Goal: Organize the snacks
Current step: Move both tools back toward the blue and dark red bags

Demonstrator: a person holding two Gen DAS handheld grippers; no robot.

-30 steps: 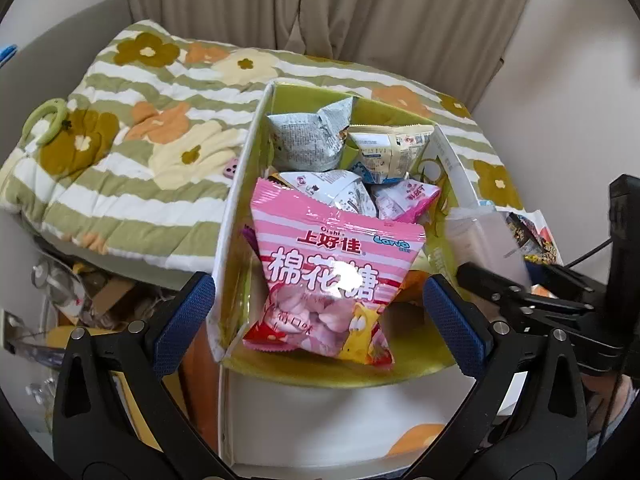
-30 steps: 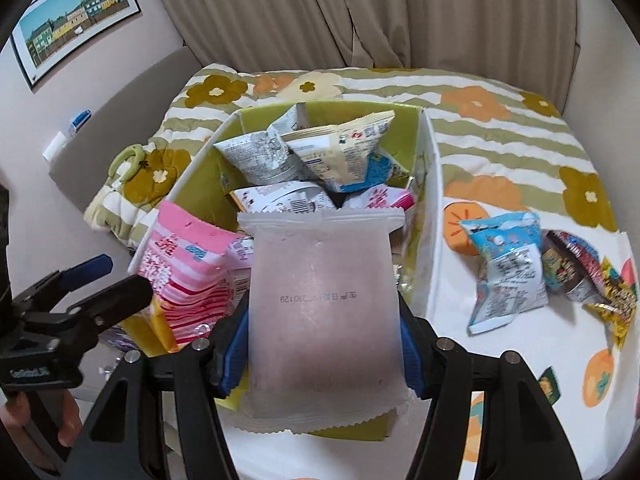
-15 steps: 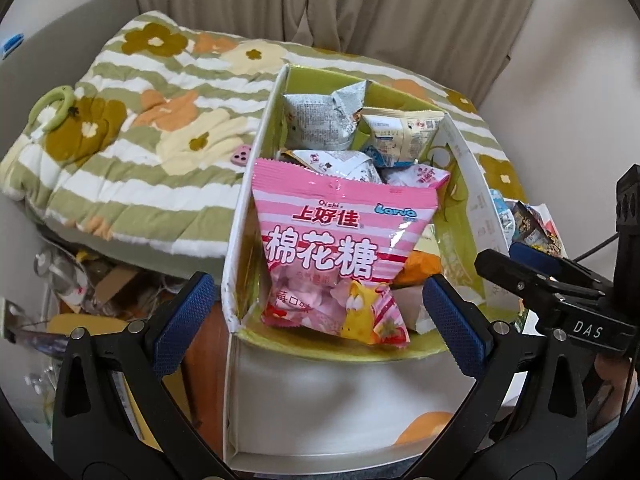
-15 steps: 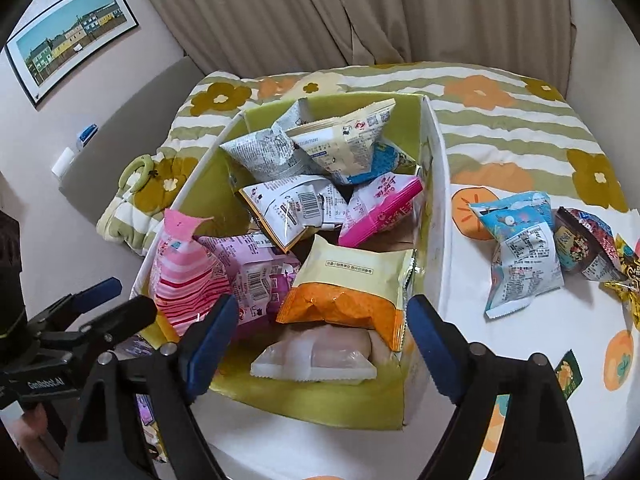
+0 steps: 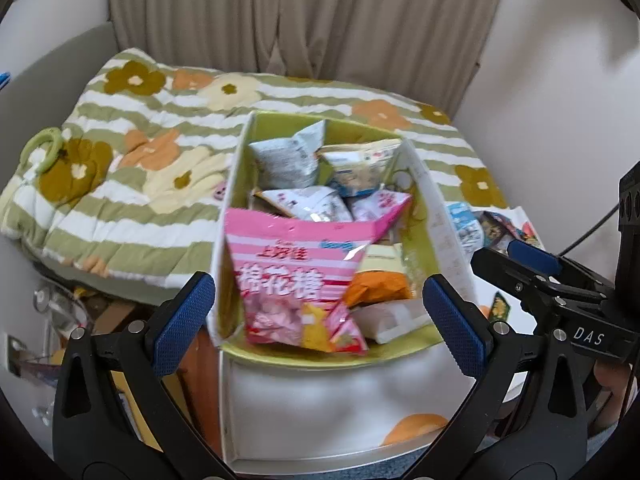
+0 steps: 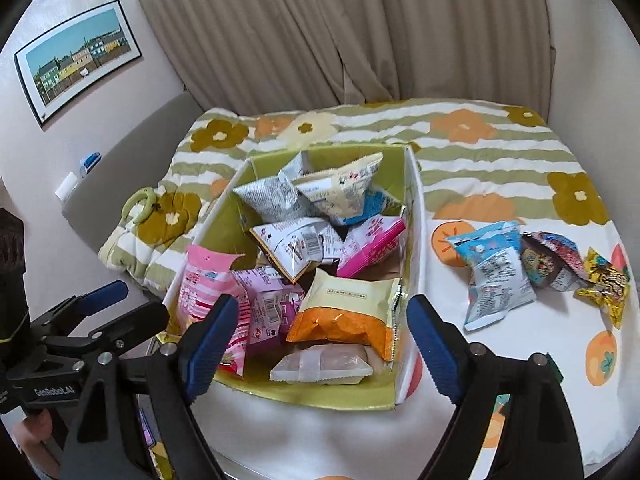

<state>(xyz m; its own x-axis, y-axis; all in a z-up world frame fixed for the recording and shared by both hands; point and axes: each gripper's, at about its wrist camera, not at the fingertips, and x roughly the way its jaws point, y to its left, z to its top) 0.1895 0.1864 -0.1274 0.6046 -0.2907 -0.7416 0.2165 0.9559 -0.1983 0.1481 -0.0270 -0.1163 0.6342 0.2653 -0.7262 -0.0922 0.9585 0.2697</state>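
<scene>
Translucent pink packet (image 6: 320, 365) now lying in box (image 6: 412, 216), seemingly flat, both jaws wide open, empty

Both wrist views look forward and down, close over the box (image 5: 240, 208) (image 6: 414, 240); each catches the opposite tongs.

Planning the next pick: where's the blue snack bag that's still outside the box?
Right wrist view: the blue bag lies on the cloth right of the box, beside the dark packet.
</scene>
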